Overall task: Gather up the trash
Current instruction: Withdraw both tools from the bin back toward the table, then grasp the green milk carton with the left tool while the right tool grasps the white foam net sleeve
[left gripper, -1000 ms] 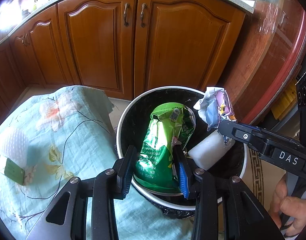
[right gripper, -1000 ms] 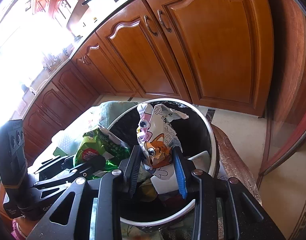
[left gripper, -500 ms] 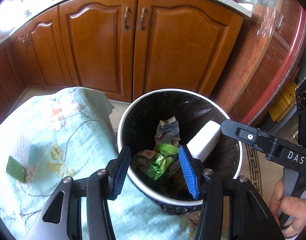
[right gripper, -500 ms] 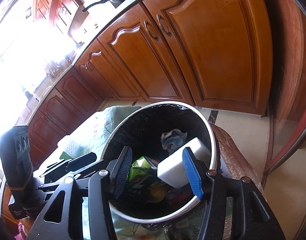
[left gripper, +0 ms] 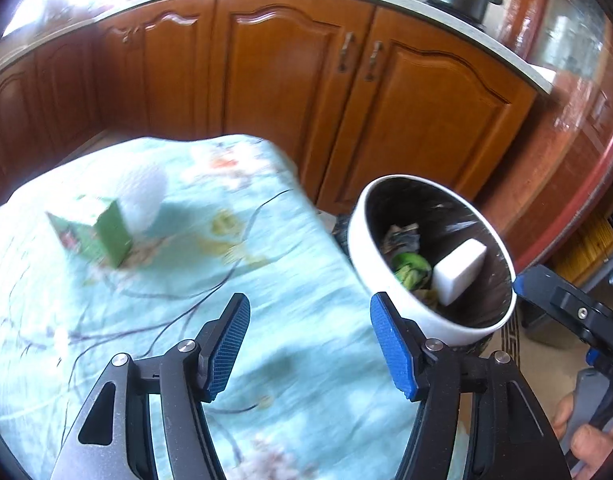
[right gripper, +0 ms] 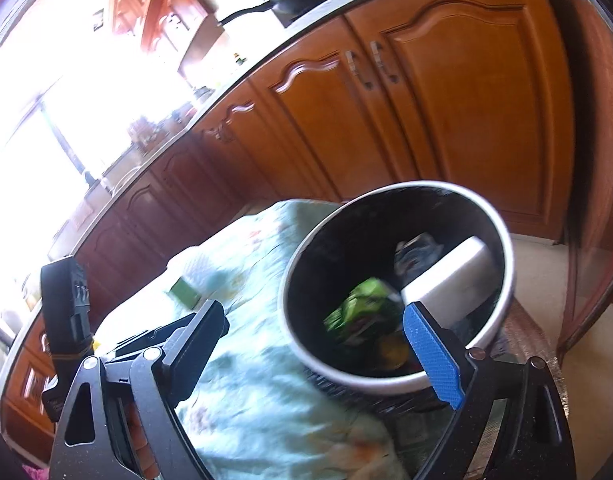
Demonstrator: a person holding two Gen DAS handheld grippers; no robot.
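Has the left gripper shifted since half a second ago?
Yes. The left gripper has swung left, off the trash bin, over the floral cloth.

Left gripper [left gripper: 310,346] was wide open, nothing between the blue pads [left gripper: 390,346], fingers pointing forward and down. Right gripper [right gripper: 326,344] was also spread wide and empty. Bare fingers of the right hand [left gripper: 586,436] wrapped its handle at the left view's lower right edge.

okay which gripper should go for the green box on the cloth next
Left, probably. The left gripper is open over the cloth, facing the green box; the right gripper is nearer the bin.
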